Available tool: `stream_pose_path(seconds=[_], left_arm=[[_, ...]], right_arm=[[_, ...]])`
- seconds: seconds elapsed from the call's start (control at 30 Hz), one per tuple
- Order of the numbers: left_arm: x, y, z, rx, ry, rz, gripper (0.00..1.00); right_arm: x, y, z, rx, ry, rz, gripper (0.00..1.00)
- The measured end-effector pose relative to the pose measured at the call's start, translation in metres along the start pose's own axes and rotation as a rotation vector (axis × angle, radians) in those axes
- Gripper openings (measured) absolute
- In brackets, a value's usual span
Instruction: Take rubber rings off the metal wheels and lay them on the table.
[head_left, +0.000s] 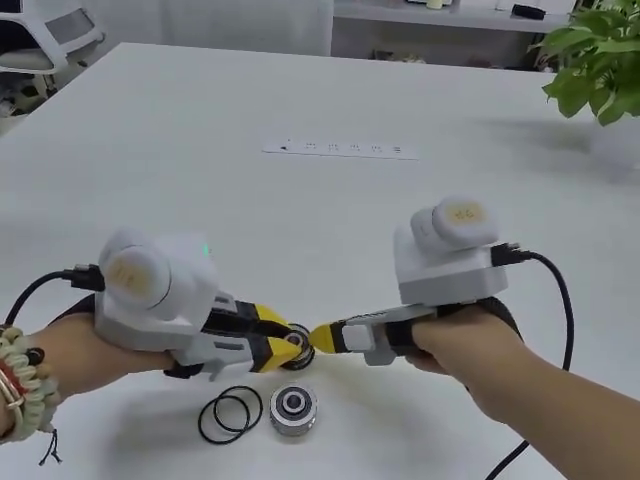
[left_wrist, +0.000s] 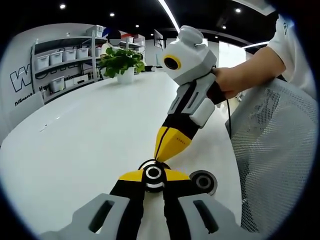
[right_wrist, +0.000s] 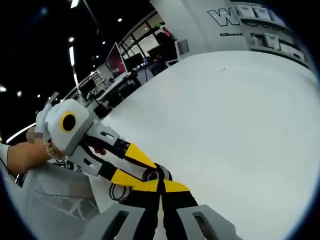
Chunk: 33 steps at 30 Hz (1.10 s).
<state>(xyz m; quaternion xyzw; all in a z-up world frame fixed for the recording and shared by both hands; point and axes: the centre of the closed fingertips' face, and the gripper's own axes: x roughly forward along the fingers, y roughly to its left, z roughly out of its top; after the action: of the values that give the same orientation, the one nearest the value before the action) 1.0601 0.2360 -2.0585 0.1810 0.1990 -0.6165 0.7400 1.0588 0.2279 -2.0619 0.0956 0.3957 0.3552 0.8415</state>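
Observation:
My left gripper (head_left: 288, 347) is shut on a small metal wheel (head_left: 297, 343) and holds it just above the white table (head_left: 330, 210). The right gripper (head_left: 318, 338) comes in from the right, its yellow tips shut at the wheel's rim. In the left gripper view those tips (left_wrist: 161, 156) pinch the black rubber ring (left_wrist: 148, 163) at the far side of the wheel (left_wrist: 153, 174). In the right gripper view my own jaws (right_wrist: 160, 184) meet at the wheel (right_wrist: 155, 173). Two loose black rings (head_left: 230, 413) lie on the table beside a second metal wheel (head_left: 293, 408).
A white power strip (head_left: 340, 150) lies flat mid-table. A potted plant (head_left: 595, 65) stands at the far right corner. A cable (head_left: 560, 300) trails from the right gripper across the table. A mesh chair back (left_wrist: 272, 150) stands close by.

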Motion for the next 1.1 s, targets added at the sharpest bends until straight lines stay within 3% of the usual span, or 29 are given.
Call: stream_pose_path(seconds=[0.17,0.3,0.5,0.67,0.83,0.97,1.1], left_arm=[[-0.005,-0.003,-0.002,0.044,0.039,-0.027,0.14],[-0.011,-0.004,0.004,0.047,0.051,-0.039,0.19],[-0.024,-0.004,0.027,0.049,0.01,-0.023,0.42],[-0.037,-0.01,0.045,0.071,-0.025,-0.029,0.51],[-0.055,-0.018,0.048,0.131,0.013,-0.05,0.62],[-0.074,-0.024,0.057,0.112,-0.023,-0.04,0.68],[-0.093,-0.03,0.054,0.116,-0.025,-0.018,0.7]], right_arm=[[-0.001,0.0,0.002,0.006,-0.008,0.004,0.0],[-0.002,0.0,0.003,-0.001,-0.01,0.004,0.0],[-0.002,0.0,0.005,-0.02,-0.008,-0.002,0.0],[-0.003,0.0,0.005,-0.027,-0.007,-0.007,0.0],[-0.004,0.001,0.006,-0.025,-0.01,-0.002,0.0],[-0.004,0.001,0.006,-0.027,-0.003,0.004,0.0],[-0.005,0.001,0.006,-0.032,0.0,0.005,0.0]])
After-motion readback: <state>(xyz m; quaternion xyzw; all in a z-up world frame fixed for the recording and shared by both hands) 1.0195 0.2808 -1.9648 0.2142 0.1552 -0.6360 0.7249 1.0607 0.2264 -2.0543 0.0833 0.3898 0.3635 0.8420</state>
